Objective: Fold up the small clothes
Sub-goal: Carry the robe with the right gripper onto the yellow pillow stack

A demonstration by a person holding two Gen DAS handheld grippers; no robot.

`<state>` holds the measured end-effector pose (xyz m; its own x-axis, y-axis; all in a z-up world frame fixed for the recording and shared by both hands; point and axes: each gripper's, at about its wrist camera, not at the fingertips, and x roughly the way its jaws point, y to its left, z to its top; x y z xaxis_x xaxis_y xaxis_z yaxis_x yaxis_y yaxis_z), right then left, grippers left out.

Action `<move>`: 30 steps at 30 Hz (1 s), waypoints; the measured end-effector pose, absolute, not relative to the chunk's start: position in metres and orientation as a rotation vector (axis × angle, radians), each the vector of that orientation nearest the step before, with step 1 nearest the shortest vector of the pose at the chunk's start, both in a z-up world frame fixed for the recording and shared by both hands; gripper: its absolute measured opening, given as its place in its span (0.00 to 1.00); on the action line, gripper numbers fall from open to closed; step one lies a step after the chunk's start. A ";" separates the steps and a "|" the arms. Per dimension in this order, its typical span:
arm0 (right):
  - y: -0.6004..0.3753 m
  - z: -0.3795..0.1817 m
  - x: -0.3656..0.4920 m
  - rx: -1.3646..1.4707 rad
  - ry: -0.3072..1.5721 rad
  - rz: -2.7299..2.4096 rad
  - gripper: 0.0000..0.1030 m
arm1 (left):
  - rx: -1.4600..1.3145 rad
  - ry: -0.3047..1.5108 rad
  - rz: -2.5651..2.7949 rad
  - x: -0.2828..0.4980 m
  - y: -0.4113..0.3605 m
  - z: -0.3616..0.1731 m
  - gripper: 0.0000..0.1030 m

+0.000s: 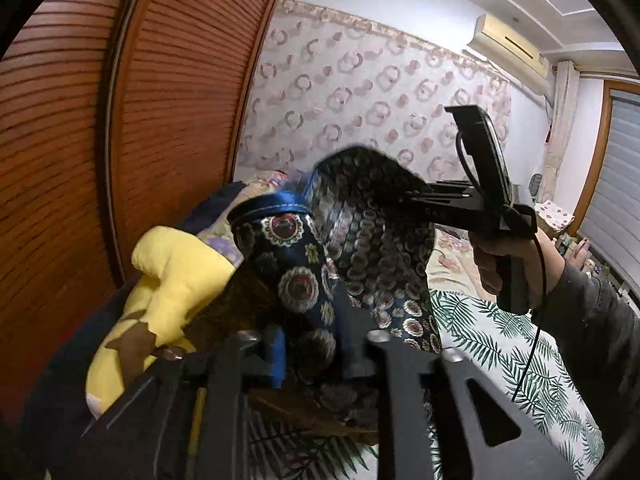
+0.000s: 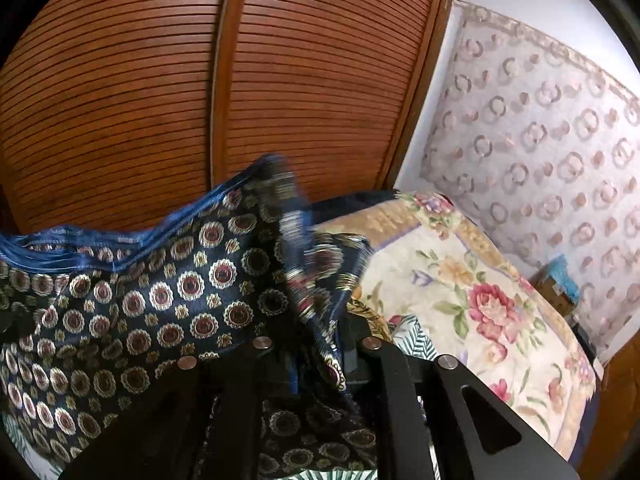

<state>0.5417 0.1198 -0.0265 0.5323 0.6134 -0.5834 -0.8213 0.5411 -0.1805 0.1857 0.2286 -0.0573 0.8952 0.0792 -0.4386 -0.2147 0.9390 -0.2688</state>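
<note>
A small dark blue garment [image 1: 304, 276] with round floral medallions and a shiny blue hem hangs in the air between both grippers. My left gripper [image 1: 308, 344] is shut on one bunched edge of it. My right gripper [image 1: 404, 200], seen from the left wrist view with a hand on its grip, is shut on the other edge, higher up. In the right wrist view the same garment [image 2: 160, 300] spreads to the left and drapes over my right gripper [image 2: 316, 356], hiding its fingertips.
A bed with a palm-leaf sheet [image 1: 500, 344] lies below. A yellow plush toy [image 1: 172, 280] and a floral quilt [image 2: 472, 300] are piled at the bed's head. A brown louvred wardrobe [image 2: 240, 80] stands close behind. Patterned wallpaper [image 1: 360, 92] covers the far wall.
</note>
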 end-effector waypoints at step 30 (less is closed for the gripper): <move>0.125 -0.049 0.532 -0.288 0.548 0.968 0.61 | -0.212 0.591 0.166 0.228 0.239 -0.083 0.78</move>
<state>0.5324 0.1252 -0.0492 0.4460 0.6981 -0.5601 -0.8395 0.5433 0.0087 0.2277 0.2390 -0.0832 0.8182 0.0946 -0.5670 -0.2153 0.9650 -0.1496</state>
